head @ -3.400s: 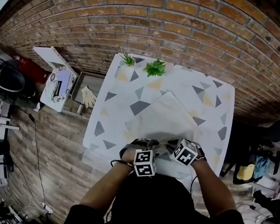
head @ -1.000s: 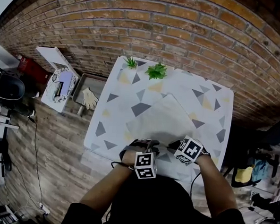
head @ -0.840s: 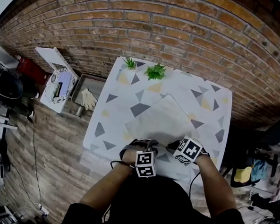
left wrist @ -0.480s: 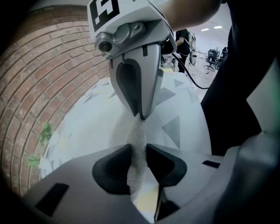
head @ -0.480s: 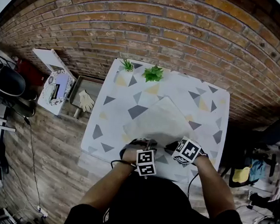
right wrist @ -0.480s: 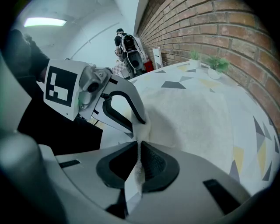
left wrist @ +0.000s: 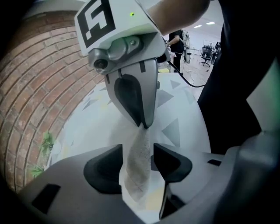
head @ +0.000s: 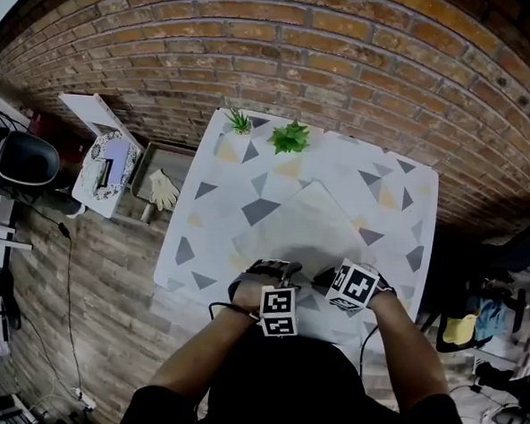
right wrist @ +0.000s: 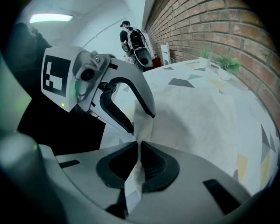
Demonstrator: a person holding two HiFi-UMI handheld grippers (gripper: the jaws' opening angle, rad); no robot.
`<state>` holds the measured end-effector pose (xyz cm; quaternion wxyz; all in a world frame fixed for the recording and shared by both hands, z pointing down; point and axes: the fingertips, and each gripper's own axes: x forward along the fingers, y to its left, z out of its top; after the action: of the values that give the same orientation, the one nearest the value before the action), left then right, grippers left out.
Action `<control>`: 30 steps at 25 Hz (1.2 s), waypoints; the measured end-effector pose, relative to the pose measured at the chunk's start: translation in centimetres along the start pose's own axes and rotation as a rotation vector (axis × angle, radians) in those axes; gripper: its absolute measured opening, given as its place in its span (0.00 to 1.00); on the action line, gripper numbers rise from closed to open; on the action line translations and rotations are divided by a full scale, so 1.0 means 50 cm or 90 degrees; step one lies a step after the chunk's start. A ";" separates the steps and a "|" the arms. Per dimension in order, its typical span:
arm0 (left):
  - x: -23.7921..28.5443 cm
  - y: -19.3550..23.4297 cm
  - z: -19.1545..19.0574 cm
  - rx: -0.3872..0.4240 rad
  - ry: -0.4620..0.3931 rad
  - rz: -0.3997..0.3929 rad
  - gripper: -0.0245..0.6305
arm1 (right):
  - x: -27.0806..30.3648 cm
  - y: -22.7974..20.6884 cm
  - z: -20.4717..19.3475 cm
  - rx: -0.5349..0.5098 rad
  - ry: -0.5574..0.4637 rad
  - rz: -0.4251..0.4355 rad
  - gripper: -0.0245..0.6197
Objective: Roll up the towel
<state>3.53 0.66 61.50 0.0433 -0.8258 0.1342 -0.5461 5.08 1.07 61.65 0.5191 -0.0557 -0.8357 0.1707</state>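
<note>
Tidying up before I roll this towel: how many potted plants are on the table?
2. Both stand at the far edge of the table, by the brick wall: a smaller plant near the far-left corner, and a bushier plant just right of it. None appears hidden.

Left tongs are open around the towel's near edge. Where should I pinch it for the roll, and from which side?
Pinch the lifted strip of the towel standing between the left tongs, whose jaws have just been opening and press nothing, beside the right tongs, shut on that edge. Come from the near side, pointing down: the rest lies flat on the table.
</note>
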 end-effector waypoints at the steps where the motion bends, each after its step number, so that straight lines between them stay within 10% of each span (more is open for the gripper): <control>1: 0.003 -0.007 0.001 0.002 -0.001 -0.014 0.39 | 0.001 0.001 0.000 -0.001 -0.001 0.000 0.10; 14: 0.019 -0.034 -0.016 -0.037 0.011 -0.088 0.13 | 0.000 0.003 -0.013 -0.004 0.003 -0.009 0.10; 30: 0.027 -0.002 -0.022 -0.092 0.014 -0.219 0.12 | 0.012 -0.058 -0.003 0.004 0.038 -0.038 0.12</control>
<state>3.06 0.49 63.17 -0.1119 -0.8315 0.0301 -0.5432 5.20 -1.44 63.23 0.5488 -0.0342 -0.8206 0.1557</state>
